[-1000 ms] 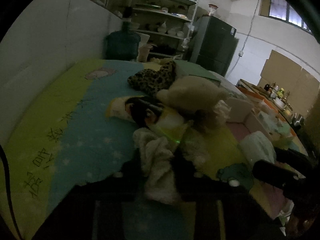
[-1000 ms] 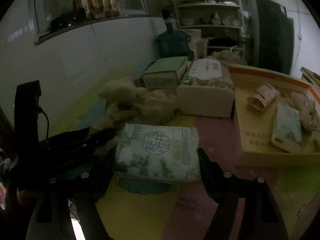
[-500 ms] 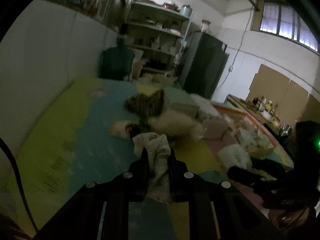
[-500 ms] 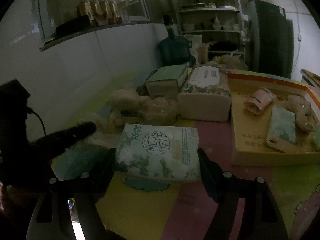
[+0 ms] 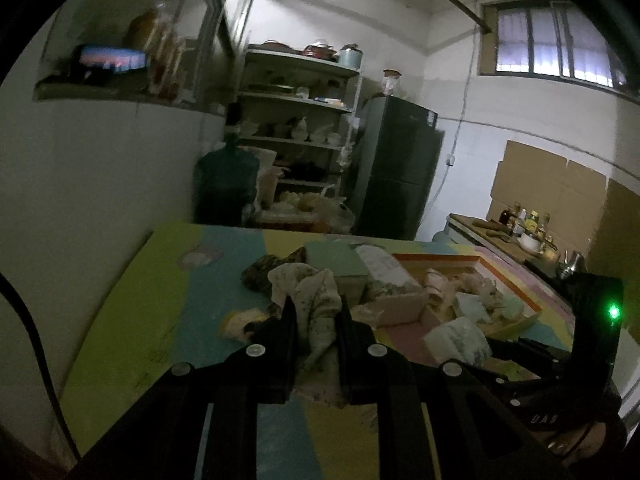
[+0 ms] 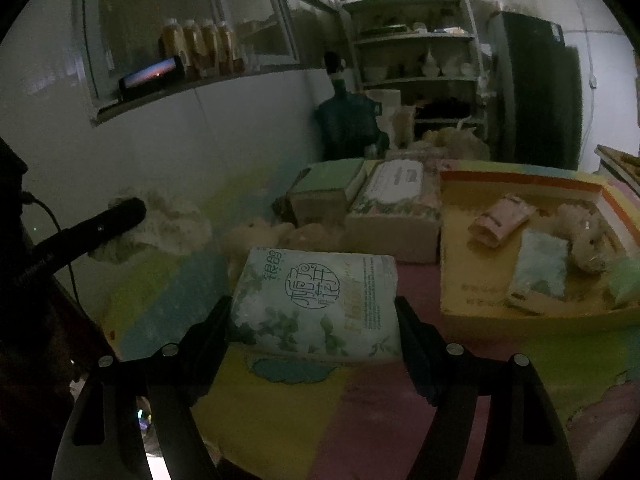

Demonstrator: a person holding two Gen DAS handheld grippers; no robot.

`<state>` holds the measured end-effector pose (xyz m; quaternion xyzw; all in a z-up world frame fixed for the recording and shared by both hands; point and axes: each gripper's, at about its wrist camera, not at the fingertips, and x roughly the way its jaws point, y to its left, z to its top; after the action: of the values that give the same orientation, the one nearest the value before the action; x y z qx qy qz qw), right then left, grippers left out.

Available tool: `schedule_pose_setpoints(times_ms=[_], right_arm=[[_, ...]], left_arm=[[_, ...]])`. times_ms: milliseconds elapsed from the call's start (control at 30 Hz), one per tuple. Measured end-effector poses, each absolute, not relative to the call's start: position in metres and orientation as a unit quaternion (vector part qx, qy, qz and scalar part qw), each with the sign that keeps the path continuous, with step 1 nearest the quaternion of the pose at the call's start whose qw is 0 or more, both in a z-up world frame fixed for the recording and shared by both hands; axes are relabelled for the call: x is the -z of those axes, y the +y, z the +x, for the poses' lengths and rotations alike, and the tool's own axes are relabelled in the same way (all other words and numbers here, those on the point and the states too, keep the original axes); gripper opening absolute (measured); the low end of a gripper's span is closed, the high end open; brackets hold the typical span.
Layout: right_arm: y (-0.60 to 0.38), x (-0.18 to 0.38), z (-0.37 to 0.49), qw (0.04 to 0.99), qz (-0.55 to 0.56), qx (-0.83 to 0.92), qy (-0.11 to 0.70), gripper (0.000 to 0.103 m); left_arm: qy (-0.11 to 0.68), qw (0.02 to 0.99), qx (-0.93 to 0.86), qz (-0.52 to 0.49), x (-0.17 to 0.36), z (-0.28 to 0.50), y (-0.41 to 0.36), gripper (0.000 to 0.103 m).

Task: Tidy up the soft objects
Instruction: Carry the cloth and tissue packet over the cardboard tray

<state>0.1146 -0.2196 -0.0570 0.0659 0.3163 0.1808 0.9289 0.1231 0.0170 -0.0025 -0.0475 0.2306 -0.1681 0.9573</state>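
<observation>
The left gripper (image 5: 316, 312) points gently downward over the table, its two black fingers (image 5: 286, 322) drawn close and pinching a crumpled off-white speckled cloth (image 5: 310, 300), which bunches above the tips and hangs in a fold between them, clear of the pastel striped foam mat (image 5: 132, 300) that covers the table. In the right wrist view the same cloth shows as a pale wad beside one black left-gripper finger near the white wall. The right gripper (image 6: 314, 312) also tilts down, its jaws spread wide and pressed on both short sides of a soft plastic tissue pack printed with green leaves and a round emblem (image 6: 316, 300); whether the pack rests on the mat or is lifted off it cannot be told. Just beyond the pack lie some pale plush toys (image 6: 256, 236), then a larger floral tissue pack (image 6: 394, 204) with a green-topped cardboard box (image 6: 328, 188) just beside it. To the right stands an open yellow tray with an orange rim (image 6: 520, 178), holding a rolled pink item (image 6: 500, 220), a pale blue flat packet (image 6: 542, 264) and a beige plush toy (image 6: 584, 240). Farther back are a dark blue water jug (image 6: 346, 124), a white shelf rack with dishes (image 6: 416, 32) and a black refrigerator (image 6: 532, 88).
</observation>
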Motion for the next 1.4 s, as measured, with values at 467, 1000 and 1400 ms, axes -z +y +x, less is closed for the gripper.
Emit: schedule_pose_setpoints(times_ms=[467, 1000, 1400], right_arm=[[-0.288, 0.036, 0.101, 0.95, 0.081, -0.122, 0.275, 0.078], [-0.386, 0.028, 0.096, 0.963, 0.088, -0.041, 0.25, 0.078], [-0.459, 0.026, 0.119, 0.966, 0.073, 0.0, 0.247, 0.078]], left_arm=[[0.212, 0.945, 0.248, -0.018, -0.019, 0.134, -0.073, 0.017], [0.222, 0.916, 0.334, 0.007, -0.019, 0.16, -0.186, 0.017], [0.245, 0.908, 0.339, 0.01, -0.012, 0.2, -0.254, 0.017]])
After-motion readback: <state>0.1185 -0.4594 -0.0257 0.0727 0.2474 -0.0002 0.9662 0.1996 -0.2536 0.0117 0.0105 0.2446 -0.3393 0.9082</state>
